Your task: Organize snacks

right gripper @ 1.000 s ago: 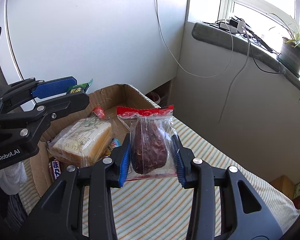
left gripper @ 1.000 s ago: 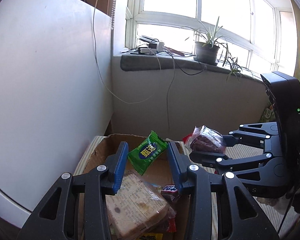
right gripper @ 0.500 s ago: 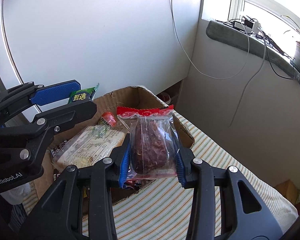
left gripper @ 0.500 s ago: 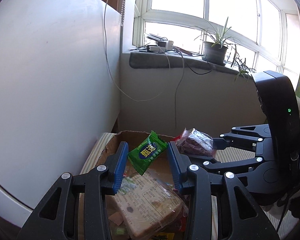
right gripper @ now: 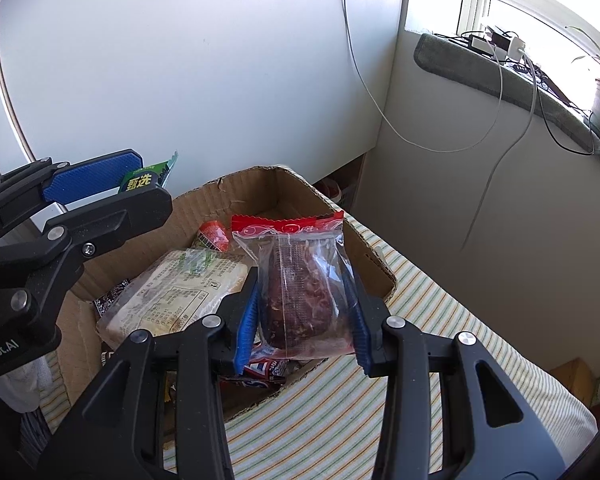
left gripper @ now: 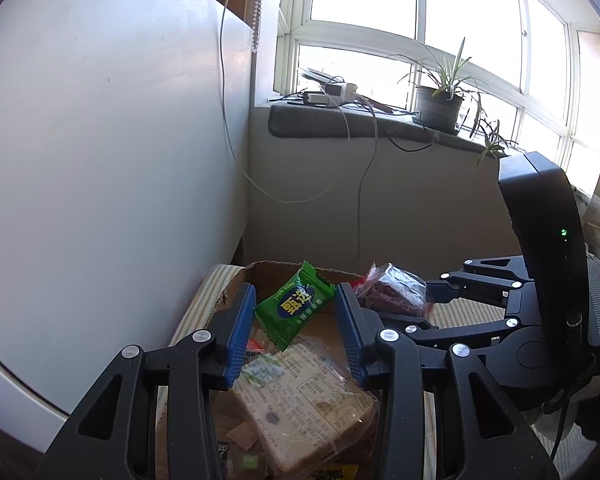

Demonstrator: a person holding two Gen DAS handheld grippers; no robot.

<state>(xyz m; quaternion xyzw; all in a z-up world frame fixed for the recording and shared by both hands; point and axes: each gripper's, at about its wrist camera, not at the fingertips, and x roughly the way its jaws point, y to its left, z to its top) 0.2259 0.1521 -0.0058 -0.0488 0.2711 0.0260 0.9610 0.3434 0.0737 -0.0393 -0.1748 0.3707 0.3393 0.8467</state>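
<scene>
Both grippers now hang over the open brown cardboard box [right gripper: 284,188], where a second ago the right one sat farther out over the striped cloth [right gripper: 440,320]; the box has slid in under both sets of fingers. Left gripper [left gripper: 294,320] is clamped on a small green foil snack packet [left gripper: 294,310] with yellow lettering, held tilted between the blue pads above the box interior. Right gripper [right gripper: 302,312] is clamped on a clear plastic pouch with a red top seal and a dark red-brown filling [right gripper: 300,284], pouch upright, its lower edge over the box's near right wall. Inside the box: a clear-wrapped sandwich of pale bread [right gripper: 172,296] with a printed label, a small orange-red wrapped piece [right gripper: 214,236] toward the far wall, and other wrappers half hidden beneath. Grips look unchanged across the second; only position has shifted. Judgement: the carry is about done, and both snacks are placed for release into the box, with neither let go yet.
</scene>
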